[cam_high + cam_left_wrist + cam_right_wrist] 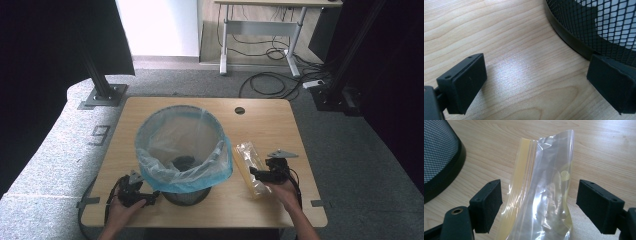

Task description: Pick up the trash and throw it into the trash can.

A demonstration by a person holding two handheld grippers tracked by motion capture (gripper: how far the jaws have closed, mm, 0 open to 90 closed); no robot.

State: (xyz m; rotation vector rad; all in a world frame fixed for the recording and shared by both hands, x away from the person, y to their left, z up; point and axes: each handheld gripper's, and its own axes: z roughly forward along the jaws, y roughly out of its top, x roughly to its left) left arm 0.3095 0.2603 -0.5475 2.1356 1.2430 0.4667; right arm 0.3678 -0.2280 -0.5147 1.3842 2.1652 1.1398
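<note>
The clear plastic bag (pixel 541 192) is seen at the centre of the right gripper view, between the spread jaws of the right gripper (pixel 537 205), its long axis running away toward the top of the frame. No grip has been taken yet. A crinkled, glossy film with a yellowish zip strip is shown. In the high view it lies right of the mesh bin (pixel 186 192) with its blue liner (pixel 182 150). The left gripper (pixel 535 82) is held open beside the bin's base.
</note>
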